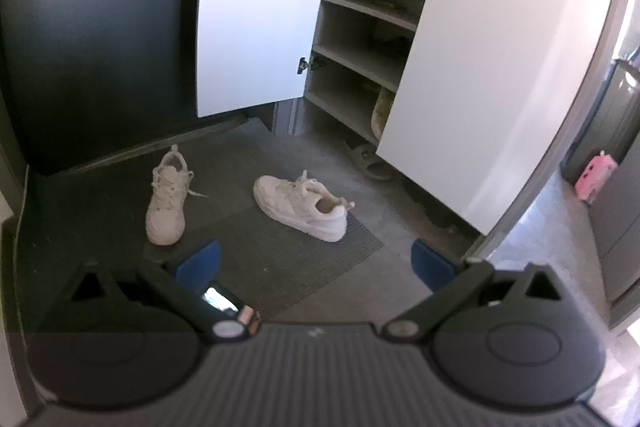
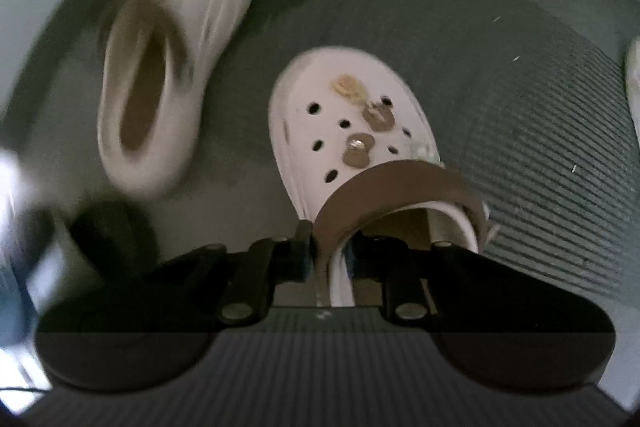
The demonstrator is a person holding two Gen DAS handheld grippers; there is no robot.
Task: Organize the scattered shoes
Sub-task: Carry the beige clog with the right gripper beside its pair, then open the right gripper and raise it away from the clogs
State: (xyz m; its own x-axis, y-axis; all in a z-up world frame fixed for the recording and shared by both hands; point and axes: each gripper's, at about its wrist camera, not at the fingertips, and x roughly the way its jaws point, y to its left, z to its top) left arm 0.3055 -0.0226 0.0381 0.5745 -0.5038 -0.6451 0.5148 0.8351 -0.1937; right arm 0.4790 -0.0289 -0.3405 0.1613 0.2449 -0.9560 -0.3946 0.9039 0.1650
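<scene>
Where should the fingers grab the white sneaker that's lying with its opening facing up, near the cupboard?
Grab the sneaker by its heel collar, coming down from above. It sits upright on the mat with the opening facing up, so one finger could probably slip inside while the other presses the outside of the heel. The left gripper is open and empty, with nothing blocking that side.

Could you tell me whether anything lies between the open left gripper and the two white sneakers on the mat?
Nothing visible does: only bare mat separates the left gripper from both white sneakers.
</scene>
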